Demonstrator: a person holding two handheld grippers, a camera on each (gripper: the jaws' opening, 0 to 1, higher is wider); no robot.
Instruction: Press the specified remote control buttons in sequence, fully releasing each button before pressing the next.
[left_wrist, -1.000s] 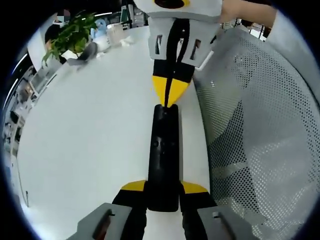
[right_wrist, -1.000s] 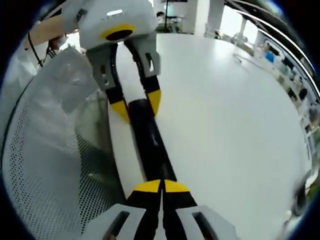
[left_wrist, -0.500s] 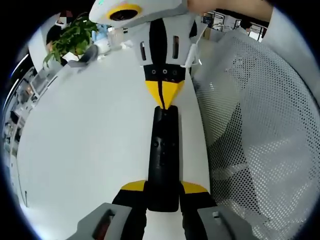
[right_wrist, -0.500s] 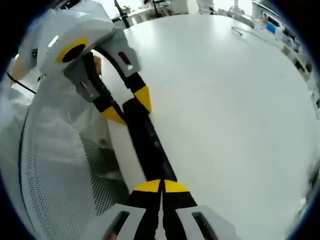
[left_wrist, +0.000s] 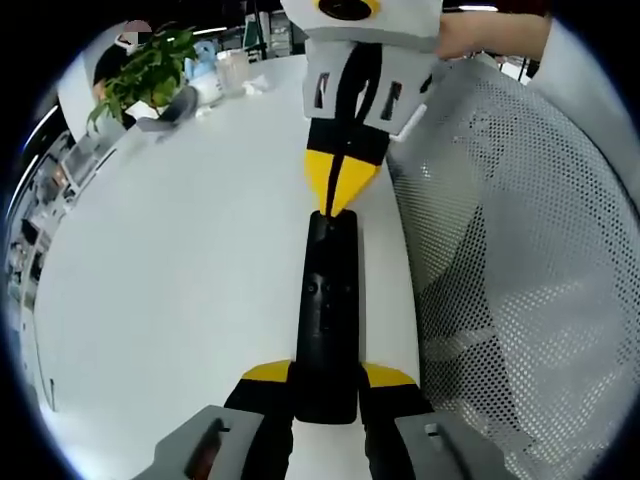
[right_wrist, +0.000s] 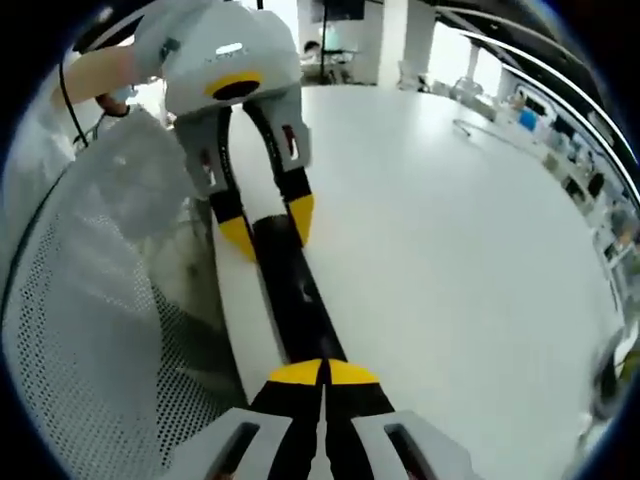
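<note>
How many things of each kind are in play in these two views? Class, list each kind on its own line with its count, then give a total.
Black remote control: 1
Hand-held grippers: 2, the left gripper clamped on the remote's near end, the right gripper with its shut yellow tips on the far end
White table: 1
Potted green plant: 1
White mesh chair back: 1
Total: 6

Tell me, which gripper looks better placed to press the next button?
Right gripper: its closed tips sit at the remote's far end, free to press. Left gripper is clamped around the near end, steadying it.
</note>
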